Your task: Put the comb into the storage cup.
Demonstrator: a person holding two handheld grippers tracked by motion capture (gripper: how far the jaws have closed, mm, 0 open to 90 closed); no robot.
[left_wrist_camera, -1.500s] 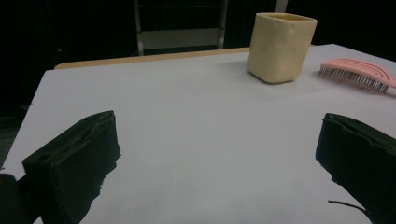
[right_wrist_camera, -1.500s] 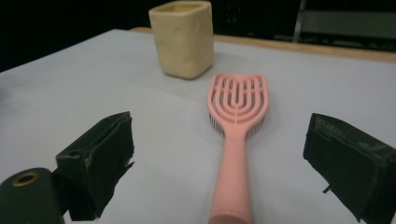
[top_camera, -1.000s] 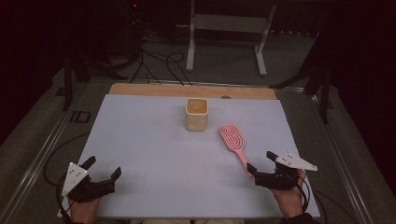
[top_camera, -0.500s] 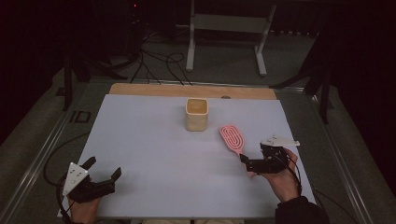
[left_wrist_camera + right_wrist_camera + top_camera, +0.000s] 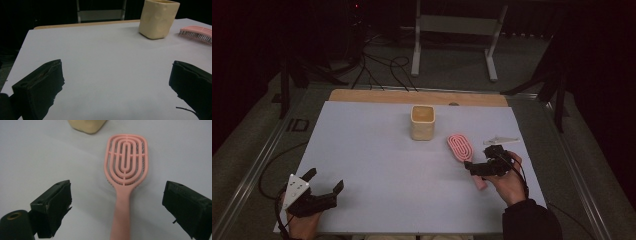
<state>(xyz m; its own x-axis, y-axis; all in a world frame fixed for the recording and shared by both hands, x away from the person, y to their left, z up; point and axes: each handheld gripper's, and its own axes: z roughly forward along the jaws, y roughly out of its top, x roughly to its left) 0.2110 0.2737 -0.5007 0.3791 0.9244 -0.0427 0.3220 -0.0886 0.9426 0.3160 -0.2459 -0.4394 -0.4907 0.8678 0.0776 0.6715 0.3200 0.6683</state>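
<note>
**Over the brush handle, ready to grip**

On the right side of the white table (image 5: 362,150) lies the pink brush (image 5: 125,170), flat, bristles down. Its long axis runs from the near right edge toward the middle of the far side: the oval head points away from the person and slightly left, toward the cream cup (image 5: 422,122), which stands close to it but apart; the handle points back at the person's right hand.

The right hand-held gripper (image 5: 484,167) hangs over that handle with its jaws wide apart, one on each side, neither touching. I'd judge this the reach before the pick-up. What comes next looks plain enough: lower a little, keep the handle centred, then close across its width, not along it.

Near the left corner, the left hand-held gripper (image 5: 324,185) waits, jaws spread, holding nothing.
</note>
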